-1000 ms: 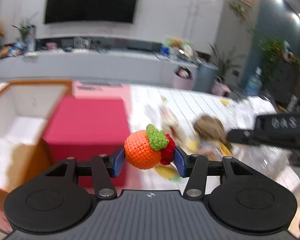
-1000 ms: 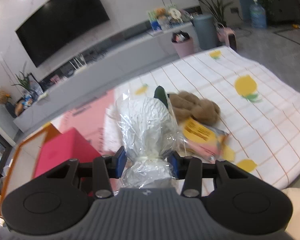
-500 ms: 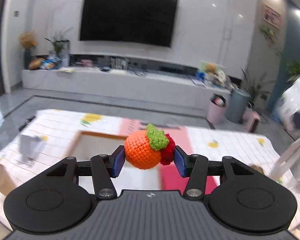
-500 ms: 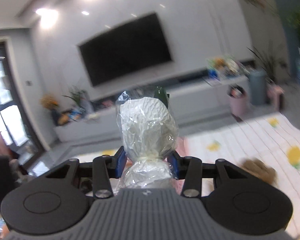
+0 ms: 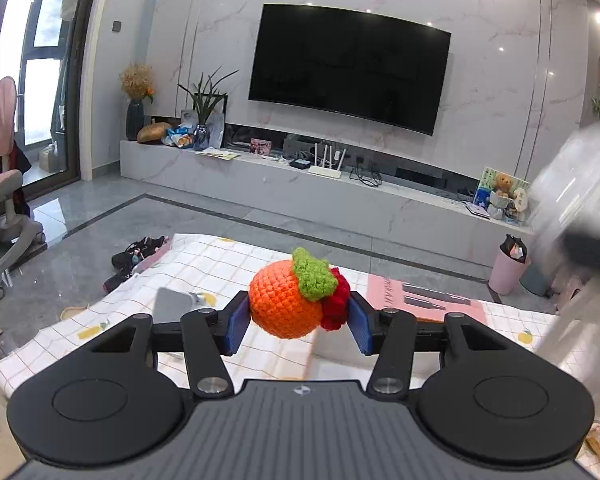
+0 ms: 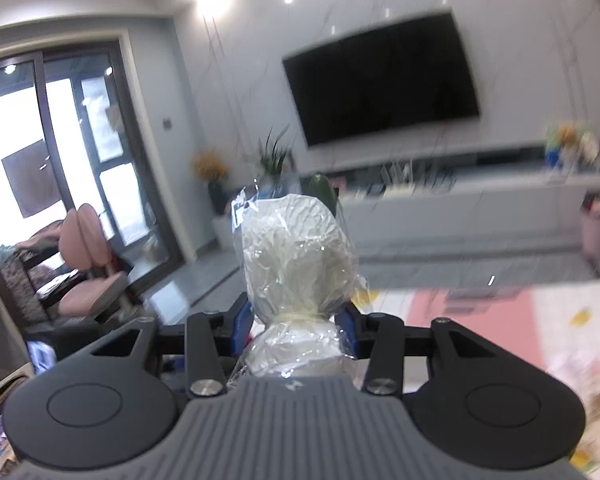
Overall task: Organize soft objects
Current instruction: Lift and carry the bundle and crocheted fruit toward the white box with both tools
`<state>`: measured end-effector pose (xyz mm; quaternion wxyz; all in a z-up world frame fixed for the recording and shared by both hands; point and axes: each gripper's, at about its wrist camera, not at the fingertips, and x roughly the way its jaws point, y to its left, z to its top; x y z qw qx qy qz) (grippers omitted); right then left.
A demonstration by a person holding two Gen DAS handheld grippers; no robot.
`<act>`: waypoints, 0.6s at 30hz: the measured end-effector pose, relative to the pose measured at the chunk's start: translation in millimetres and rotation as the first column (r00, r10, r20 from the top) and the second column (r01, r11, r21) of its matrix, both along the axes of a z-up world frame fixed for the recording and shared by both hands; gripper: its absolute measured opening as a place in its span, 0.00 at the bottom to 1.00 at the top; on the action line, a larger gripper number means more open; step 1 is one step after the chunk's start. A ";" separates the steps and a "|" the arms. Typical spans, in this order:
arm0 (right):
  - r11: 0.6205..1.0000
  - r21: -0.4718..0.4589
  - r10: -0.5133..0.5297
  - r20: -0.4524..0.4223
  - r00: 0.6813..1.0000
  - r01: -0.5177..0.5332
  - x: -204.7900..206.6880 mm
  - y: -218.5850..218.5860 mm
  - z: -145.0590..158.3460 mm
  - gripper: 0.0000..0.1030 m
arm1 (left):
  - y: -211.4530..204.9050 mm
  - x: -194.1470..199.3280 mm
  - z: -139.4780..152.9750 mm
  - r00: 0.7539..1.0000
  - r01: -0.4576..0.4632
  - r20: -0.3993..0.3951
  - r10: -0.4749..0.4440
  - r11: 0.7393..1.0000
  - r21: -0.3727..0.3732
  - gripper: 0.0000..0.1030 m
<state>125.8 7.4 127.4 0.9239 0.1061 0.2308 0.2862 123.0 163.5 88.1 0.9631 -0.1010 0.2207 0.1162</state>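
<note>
marble wall and a dark tv [image 5: 350,68] fill the background. the crocheted orange [image 5: 286,299] is clamped between the left gripper [image 5: 298,320] jaws, raised above the checked table [image 5: 204,264]. a white wrapped toy [image 6: 298,248] is pinched at its neck by the right gripper [image 6: 296,330] jaws, with open floor beyond.
</note>
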 end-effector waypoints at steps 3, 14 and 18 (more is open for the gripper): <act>1.000 -0.031 0.002 -0.114 0.993 -0.006 32.2 26.5 -43.3 0.43 | 18.3 2.9 -7.5 0.998 -0.053 -0.020 0.053 0.998 -0.015 0.57; 0.980 -0.189 -0.043 -0.532 0.846 -0.069 107.4 88.6 -186.9 0.42 | 54.7 18.1 -38.5 0.990 -0.070 -0.132 0.055 0.991 -0.116 0.57; 0.975 -0.206 -0.050 -0.570 0.820 -0.084 103.8 96.0 -194.7 0.42 | 50.2 16.8 -39.9 0.989 -0.055 -0.145 0.037 0.991 -0.125 0.57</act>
